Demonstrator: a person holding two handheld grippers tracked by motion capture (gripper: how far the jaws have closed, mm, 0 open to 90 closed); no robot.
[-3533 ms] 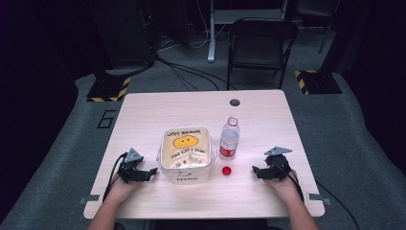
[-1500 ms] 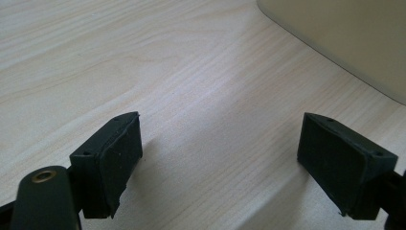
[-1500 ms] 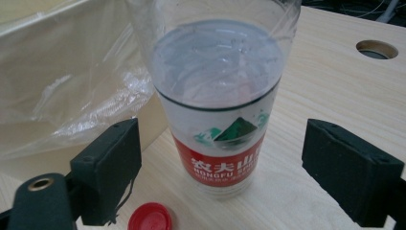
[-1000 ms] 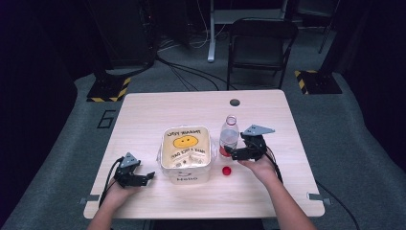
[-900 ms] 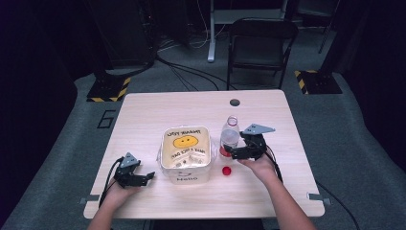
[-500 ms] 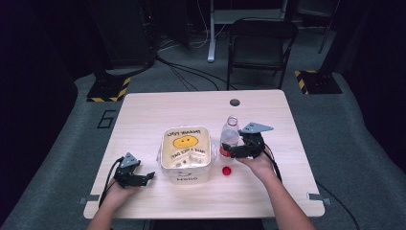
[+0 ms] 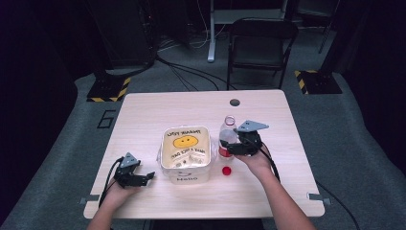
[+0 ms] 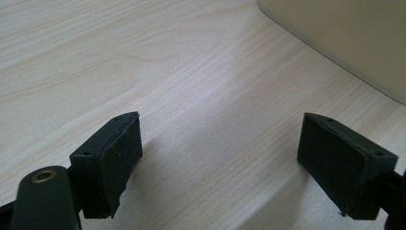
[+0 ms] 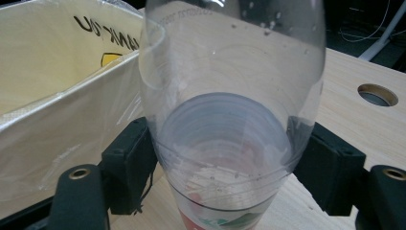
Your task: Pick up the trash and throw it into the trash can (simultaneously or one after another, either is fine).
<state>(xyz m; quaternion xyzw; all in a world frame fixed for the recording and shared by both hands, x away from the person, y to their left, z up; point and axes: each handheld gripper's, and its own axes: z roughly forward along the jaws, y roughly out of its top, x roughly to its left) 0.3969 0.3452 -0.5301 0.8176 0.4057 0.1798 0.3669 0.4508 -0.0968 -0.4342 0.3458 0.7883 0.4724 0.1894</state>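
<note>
Beside the bin, right gripper jaws just closed onto bottle; left gripper wide

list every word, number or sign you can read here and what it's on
"Hello": near outer wall of the cream container, high view.
"6": painted on the grey floor left of the table.
Smiley face sign, yellow: inside the container.
Dark lettering around the smiley: upside down and blurred, unreadable; the right gripper view catches only a fragment.
Red label on the clear bottle: print too small to read.
Embossed text on the bottle's shoulder, right gripper view: unreadable.
</note>
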